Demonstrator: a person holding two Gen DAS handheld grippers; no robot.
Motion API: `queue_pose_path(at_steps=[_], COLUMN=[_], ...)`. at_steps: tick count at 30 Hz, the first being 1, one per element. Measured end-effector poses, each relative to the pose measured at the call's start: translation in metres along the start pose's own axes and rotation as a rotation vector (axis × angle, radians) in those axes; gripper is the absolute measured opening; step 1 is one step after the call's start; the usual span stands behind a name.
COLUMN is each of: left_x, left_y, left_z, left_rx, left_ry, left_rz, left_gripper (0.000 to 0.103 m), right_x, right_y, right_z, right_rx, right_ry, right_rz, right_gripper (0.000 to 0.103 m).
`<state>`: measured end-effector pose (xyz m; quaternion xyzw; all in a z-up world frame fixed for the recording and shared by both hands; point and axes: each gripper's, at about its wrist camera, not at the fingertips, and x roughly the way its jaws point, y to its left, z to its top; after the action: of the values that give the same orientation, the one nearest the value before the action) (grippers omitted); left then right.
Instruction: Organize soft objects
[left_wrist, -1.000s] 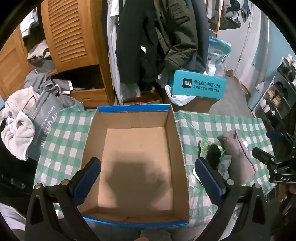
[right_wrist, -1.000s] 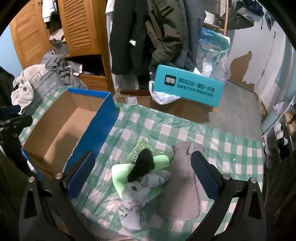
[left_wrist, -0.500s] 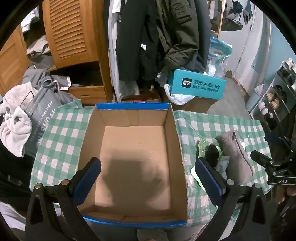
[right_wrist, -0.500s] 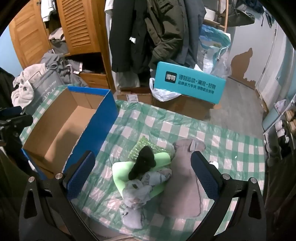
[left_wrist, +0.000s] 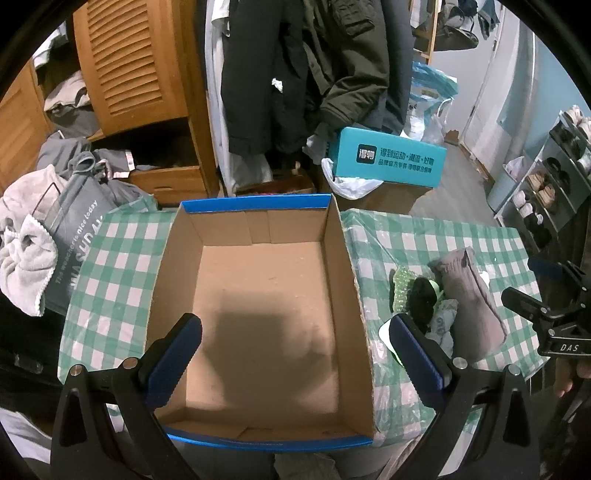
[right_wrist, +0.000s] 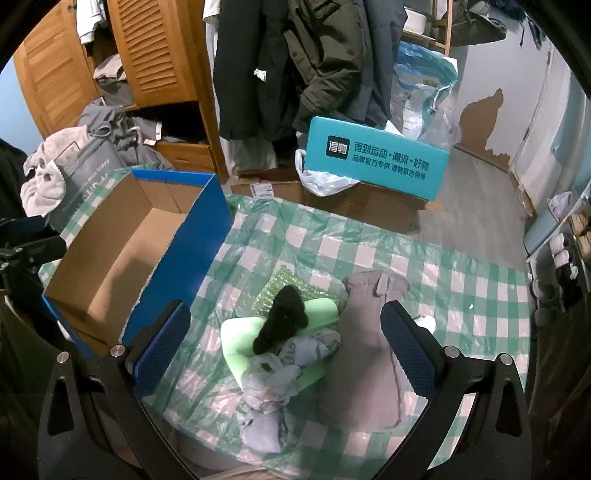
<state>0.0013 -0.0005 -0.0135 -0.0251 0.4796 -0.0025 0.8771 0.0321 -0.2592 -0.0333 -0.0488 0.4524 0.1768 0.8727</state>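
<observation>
While above the box (left_wrist: 258, 295), left tongs (left_wrist: 295, 354) spread.

The worktop (right_wrist: 369, 254), under a green-checked cover, carries an open box (left_wrist: 258, 295) on its left and, beside it, a pile of soft things (right_wrist: 284, 339) against a grey pouch (right_wrist: 365, 354).

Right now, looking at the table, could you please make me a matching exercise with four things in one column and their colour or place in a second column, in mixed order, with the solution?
Things:
1. cardboard box
2. black soft toy
3. long knitted item
4. bubble wrap sheet

Descriptions:
A. grey-brown, lying flat on the tablecloth
B. on top of the light green pad
C. empty inside, blue outside
D. green, partly under the pile

Pairs: 1-C, 2-B, 3-A, 4-D
</observation>
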Motion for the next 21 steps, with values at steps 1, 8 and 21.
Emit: queue_pose_path(at_steps=[1,8,21], left_x=[0.0001,0.0046,0.0072], left_y=[-0.0003,-0.0013,0.0011], left_z=[-0.0008,-0.0025,-0.0032], left_rx=[0.001,-0.001,-0.005], left_ry=[-0.001,0.015,0.029], left_rz=[0.002,-0.002,-0.007], left_gripper=[0.103,0.103,0.103], right_x=[-0.0001,0.0007,0.0012], right_y=[-0.0003,-0.0011,-0.0005], right_z=[-0.0006,0.0003,0.0010], right_rx=[0.001,-0.001,0.002], right_ry=[0.000,0.002,0.005], right_rz=[0.000,0.000,0.002], right_gripper=[0.101,0.101,0.101])
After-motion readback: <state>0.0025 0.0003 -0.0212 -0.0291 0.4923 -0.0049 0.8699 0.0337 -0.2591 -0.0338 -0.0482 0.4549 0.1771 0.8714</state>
